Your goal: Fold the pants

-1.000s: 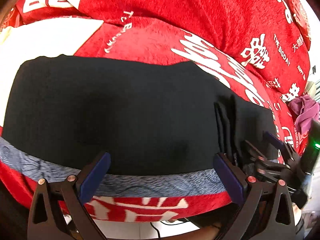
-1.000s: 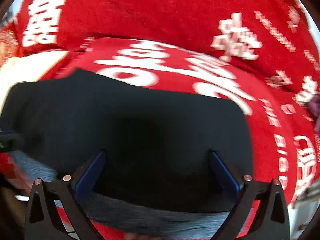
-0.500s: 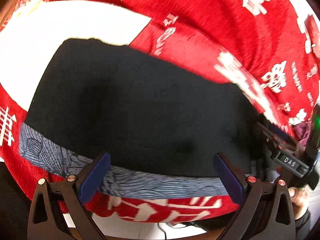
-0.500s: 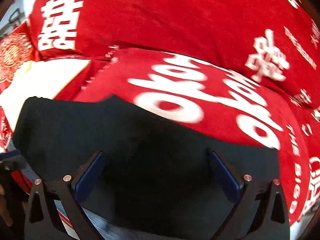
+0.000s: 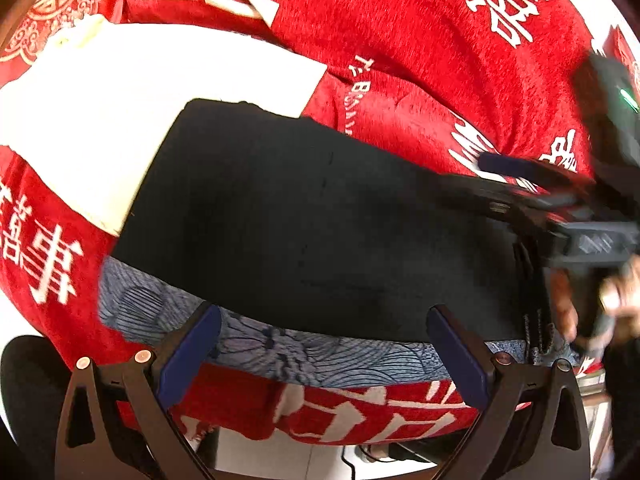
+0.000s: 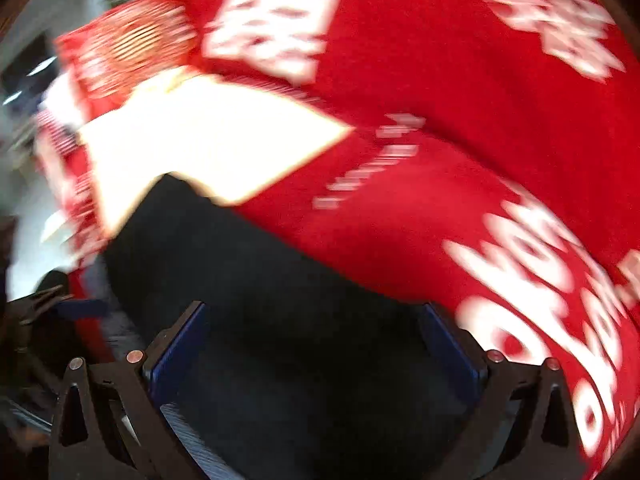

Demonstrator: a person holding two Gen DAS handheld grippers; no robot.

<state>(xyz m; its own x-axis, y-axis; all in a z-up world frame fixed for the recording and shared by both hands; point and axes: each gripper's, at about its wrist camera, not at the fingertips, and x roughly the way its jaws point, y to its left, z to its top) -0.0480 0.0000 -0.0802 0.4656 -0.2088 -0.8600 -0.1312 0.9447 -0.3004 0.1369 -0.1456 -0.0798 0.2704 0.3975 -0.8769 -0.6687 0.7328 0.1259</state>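
Red blanket [image 5: 400,32] with white lettering covering the whole surface, one white panel [image 5: 120,100] at upper left of the left wrist view. One pair of black pants [image 5: 320,220] at centre frame, already folded into a compact block, patterned blue-grey waistband [image 5: 280,348] along its lower edge; perhaps one more fold left. Two grippers: left gripper [image 5: 324,350] at bottom centre, spread wide, empty; right gripper [image 6: 312,346] likewise spread wide, holding nothing, its view blurred
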